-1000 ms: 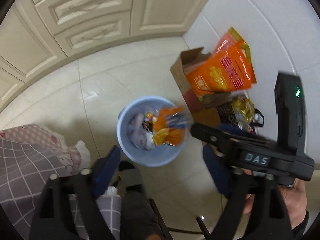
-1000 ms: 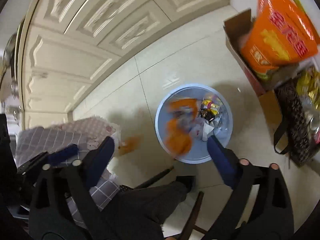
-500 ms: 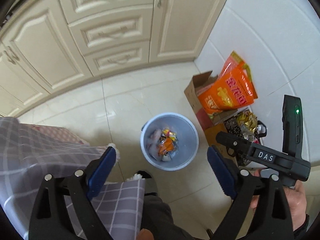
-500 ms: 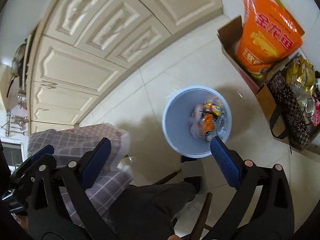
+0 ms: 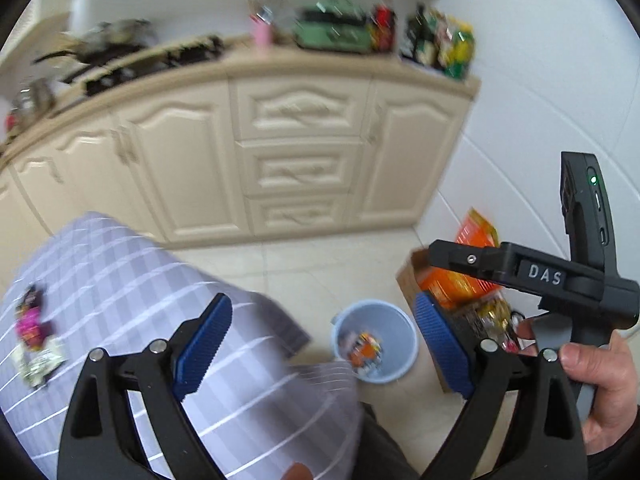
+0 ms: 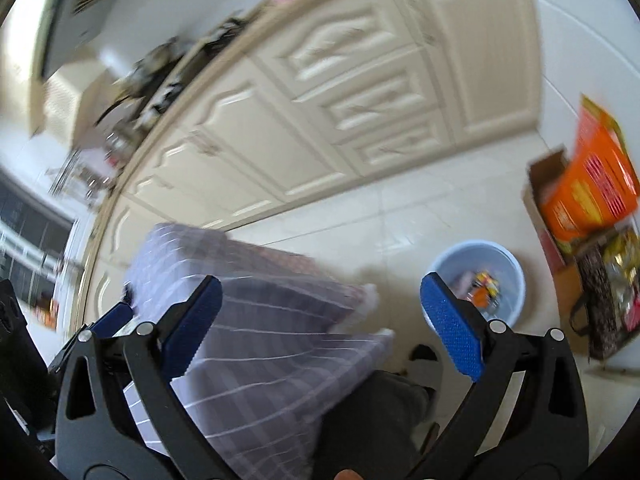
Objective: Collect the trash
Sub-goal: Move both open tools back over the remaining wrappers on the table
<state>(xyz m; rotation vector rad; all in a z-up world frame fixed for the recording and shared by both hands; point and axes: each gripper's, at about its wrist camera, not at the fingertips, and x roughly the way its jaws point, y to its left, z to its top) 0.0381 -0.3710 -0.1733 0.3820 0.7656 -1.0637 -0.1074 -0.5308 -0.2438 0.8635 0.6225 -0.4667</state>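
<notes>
Trash (image 5: 31, 344) is split between two places: a few wrappers, one pink and dark, one pale, lie on the checked tablecloth (image 5: 120, 280) at the far left of the left wrist view, while an orange-and-yellow heap of packets already sits at the bottom of the pale blue bin (image 5: 400, 320) on the tiled floor. The bin stands just beside the table's corner and next to a cardboard box (image 6: 538, 200) holding a large orange bag (image 6: 592, 188), with a dark patterned tote of shiny packets beside that, against the white wall.

Both claws are spread wide and hold nothing. The left gripper (image 5: 320, 344) hangs above the table edge, its blue pads framing the bin below; the right gripper (image 6: 320, 324) hangs likewise over cloth and floor, gripped by the person's right hand (image 5: 600, 384), which shows in the left camera.

Judging by the filled bin and the wrappers on the cloth, the job looks partly done: some litter is binned, at least these pieces on the table remain. Whether more lies beyond the frame cannot be told. Cream cabinets and a cluttered, blurred countertop fill the background.
</notes>
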